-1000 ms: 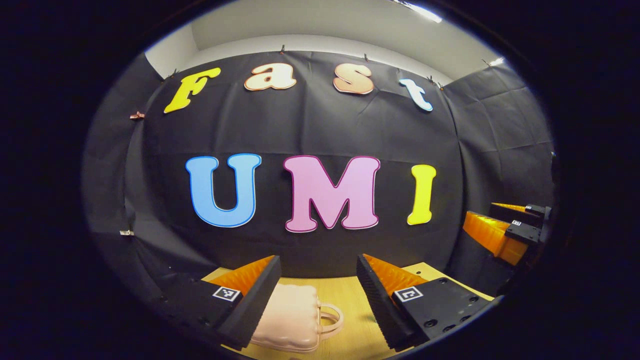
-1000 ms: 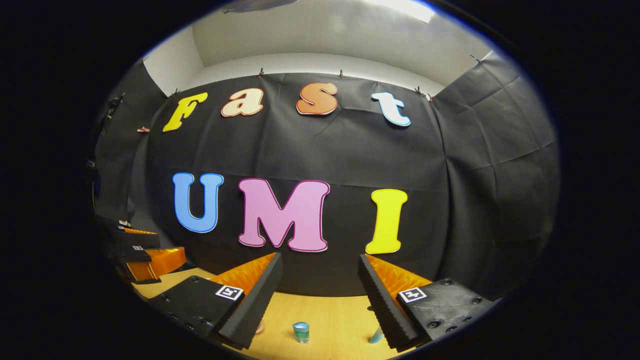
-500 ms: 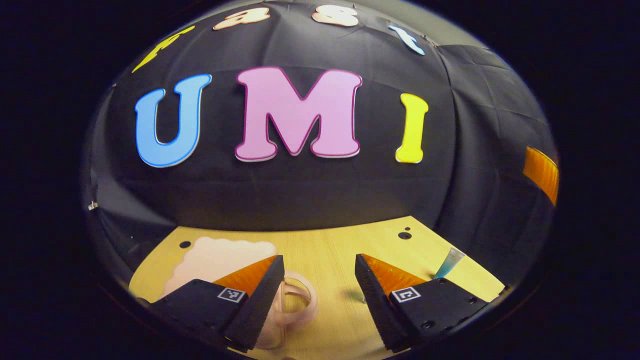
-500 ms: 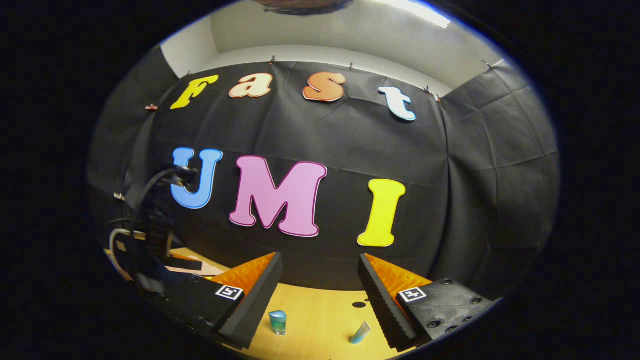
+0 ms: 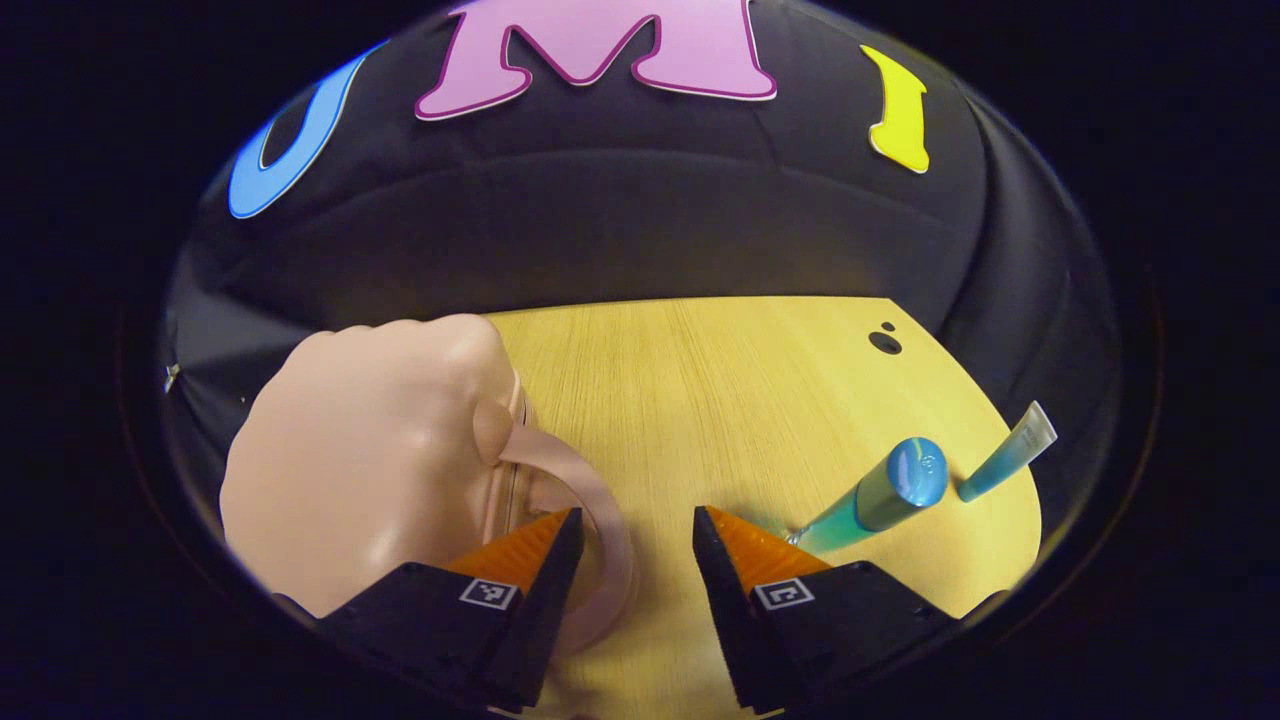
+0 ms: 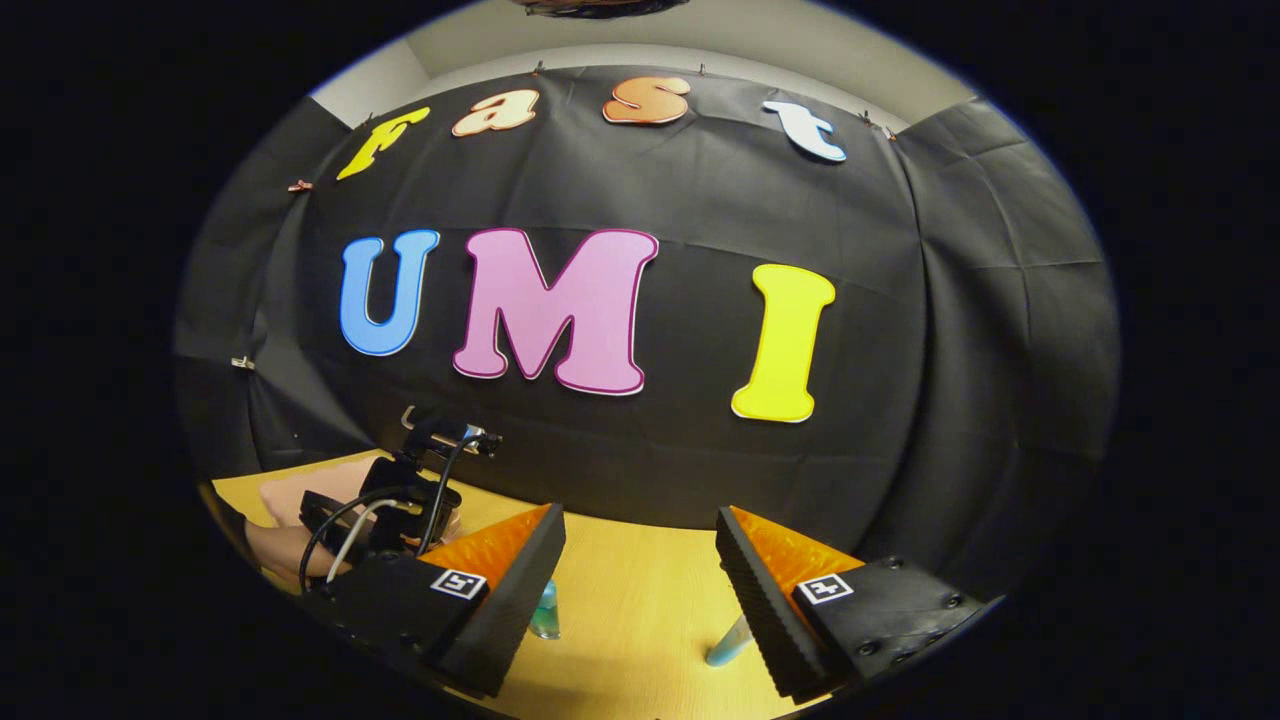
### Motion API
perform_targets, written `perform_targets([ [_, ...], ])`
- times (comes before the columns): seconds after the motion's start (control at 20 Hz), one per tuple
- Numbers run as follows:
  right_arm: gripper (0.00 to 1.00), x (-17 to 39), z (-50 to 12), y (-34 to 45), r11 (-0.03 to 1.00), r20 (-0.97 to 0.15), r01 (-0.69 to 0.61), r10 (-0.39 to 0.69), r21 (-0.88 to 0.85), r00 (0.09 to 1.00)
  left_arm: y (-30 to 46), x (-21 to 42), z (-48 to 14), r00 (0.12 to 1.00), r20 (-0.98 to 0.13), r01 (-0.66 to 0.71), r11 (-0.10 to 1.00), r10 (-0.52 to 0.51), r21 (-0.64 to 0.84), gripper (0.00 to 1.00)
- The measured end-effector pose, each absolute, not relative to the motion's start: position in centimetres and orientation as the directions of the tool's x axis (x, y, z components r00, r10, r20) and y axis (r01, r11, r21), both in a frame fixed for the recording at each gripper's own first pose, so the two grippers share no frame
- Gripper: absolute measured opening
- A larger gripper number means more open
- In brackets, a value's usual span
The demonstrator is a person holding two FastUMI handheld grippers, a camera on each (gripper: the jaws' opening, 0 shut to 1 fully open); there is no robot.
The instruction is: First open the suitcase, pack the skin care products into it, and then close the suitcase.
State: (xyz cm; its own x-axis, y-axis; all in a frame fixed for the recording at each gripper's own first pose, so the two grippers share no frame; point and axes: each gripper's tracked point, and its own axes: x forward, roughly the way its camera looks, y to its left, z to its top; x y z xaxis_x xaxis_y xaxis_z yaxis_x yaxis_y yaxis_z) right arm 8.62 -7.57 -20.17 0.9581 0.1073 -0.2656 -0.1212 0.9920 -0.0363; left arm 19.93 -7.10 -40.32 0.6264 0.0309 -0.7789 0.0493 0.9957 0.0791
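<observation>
On table (image 5: 700, 380) | pink suitcase (image 5: 370, 450), blue bottle (image 5: 880, 495) | no legible labels

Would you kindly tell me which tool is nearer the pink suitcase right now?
Left. The left tool hovers open over the suitcase handle; the right tool hangs off to its side, above the table.

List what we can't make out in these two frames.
- Pink suitcase, left gripper view: its latch or zipper is not visible; the near edge is hidden behind the left tongs.
- Blue bottle, right gripper view: mostly hidden by a finger of the right tongs.
- Blue tube, right gripper view: upper part hidden behind the other finger.
</observation>
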Motion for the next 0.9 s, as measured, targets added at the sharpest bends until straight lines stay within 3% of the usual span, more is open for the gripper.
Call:
perform_targets([
  [0.05, 0.96, 8.6, -20.3, -7.6, 0.992, -0.270, -0.118, 0.105, -0.033, 0.957, -6.9, 19.7, -41.1, 0.609, -0.792, 0.042, 0.995, 0.048, 0.093, 0.67],
  [0.15, 0.96, 8.7, -20.8, -7.6, 0.991, -0.281, -0.119, 0.100, -0.054, 0.954, -5.7, 19.7, -41.4, 0.603, -0.791, -0.008, 0.993, 0.102, 0.121, 0.41],
  [0.2, 0.96, 8.8, -21.2, -7.7, 0.989, -0.287, -0.123, 0.095, -0.079, 0.953, -6.0, 19.7, -41.1, 0.610, -0.787, -0.018, 0.995, 0.090, 0.100, 0.21],
  [0.45, 0.96, 9.0, -21.3, -8.1, 0.993, -0.303, -0.104, 0.084, -0.052, 0.949, -6.3, 20.0, -40.1, 0.623, -0.781, 0.008, 0.998, 0.040, 0.057, 0.06],
  [0.6, 0.96, 8.9, -20.3, -7.1, 0.992, -0.288, -0.115, 0.096, -0.048, 0.953, -5.4, 20.2, -32.6, 0.657, -0.753, -0.028, 0.998, -0.026, -0.060, 0.06],
  [0.75, 0.96, 9.3, -19.5, -6.5, 0.989, -0.262, -0.132, 0.111, -0.067, 0.959, -1.5, 21.0, -25.1, 0.704, -0.710, 0.031, 1.000, -0.022, 0.000, 0.06],
  [0.9, 0.96, 10.0, -19.1, -4.4, 0.988, -0.255, -0.154, 0.142, -0.027, 0.956, 8.4, 21.1, -16.4, 0.715, -0.699, 0.039, 0.998, 0.010, 0.054, 0.06],
])
